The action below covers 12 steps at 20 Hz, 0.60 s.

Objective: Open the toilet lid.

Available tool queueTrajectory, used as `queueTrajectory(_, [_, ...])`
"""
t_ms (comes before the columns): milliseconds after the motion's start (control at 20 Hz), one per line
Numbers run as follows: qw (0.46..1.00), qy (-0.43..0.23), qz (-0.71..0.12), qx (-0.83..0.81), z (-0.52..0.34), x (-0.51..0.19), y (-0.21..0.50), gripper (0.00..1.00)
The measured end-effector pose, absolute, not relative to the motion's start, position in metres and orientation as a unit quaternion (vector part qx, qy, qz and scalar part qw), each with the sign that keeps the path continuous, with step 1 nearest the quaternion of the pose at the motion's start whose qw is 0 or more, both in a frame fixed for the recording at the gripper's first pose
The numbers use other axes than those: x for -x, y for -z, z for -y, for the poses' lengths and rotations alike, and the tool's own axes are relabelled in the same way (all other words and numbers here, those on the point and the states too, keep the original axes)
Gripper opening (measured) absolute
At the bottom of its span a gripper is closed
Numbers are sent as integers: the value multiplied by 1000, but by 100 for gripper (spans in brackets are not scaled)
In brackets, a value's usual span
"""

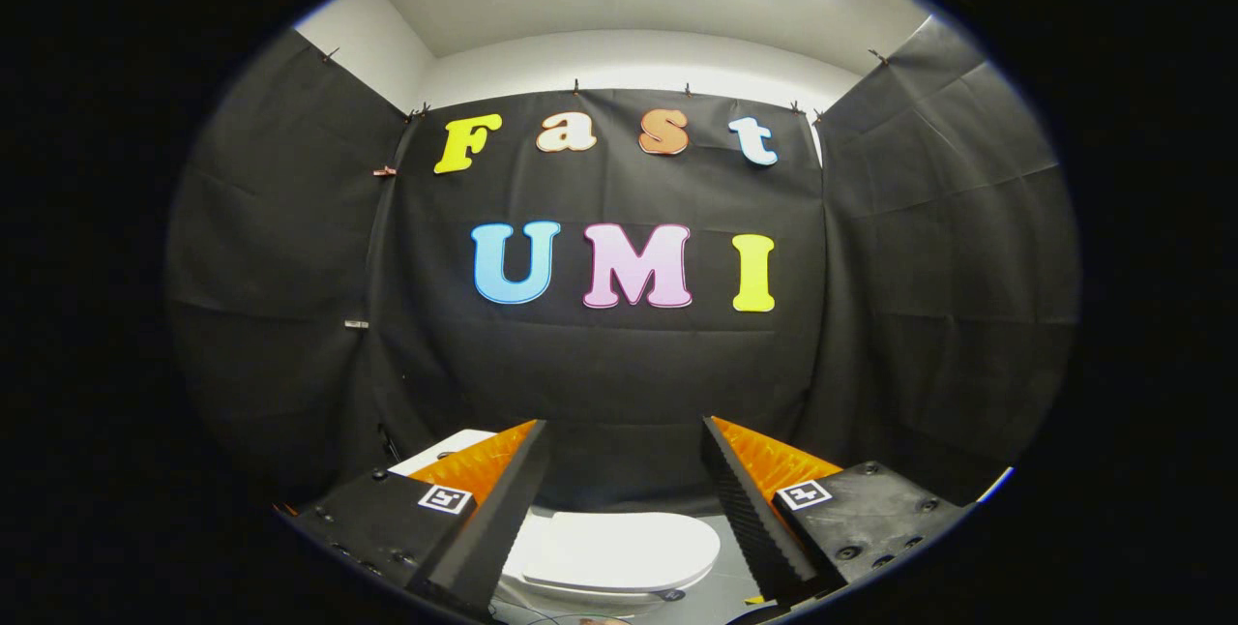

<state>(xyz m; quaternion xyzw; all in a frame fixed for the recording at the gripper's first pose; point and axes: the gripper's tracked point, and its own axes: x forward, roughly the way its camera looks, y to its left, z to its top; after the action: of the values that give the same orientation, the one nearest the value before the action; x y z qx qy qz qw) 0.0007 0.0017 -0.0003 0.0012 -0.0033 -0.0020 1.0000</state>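
**Approach not yet begun: lid down, claw spread above it**

We judge ourselves at the very start of the task; the toilet lid [619, 548] lies flat and closed on the bowl, low between our two fingers and well below them, with nothing touching it. The gripper [626, 436] is released, its fingers standing wide apart with only the black cloth wall [619, 364] showing in the gap at their tips; they grasp nothing.

The tool is held high and close to level, looking across at the wall more than down at the toilet; the lid sits roughly centred between the fingers, perhaps slightly toward the left one. A pale corner, likely the cistern [450, 446], peeps out behind the left finger; we cannot tell more of it.

The next move, as we read it, calls for tipping the claw downward and lowering it toward the lid's near rim; then getting a finger under that edge, or pinching it, before swinging it up toward the wall; the rim looks thin and smooth, so a shallow catch could slip.
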Motion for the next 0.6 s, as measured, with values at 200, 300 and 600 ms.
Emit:
queueTrajectory(200, [1000,5,3,-6,-2,-1,0,98])
queueTrajectory(300, [1000,7,3,-8,-1,-1,0,98])
queueTrajectory(600, [1000,15,-6,-23,2,-6,7,98])
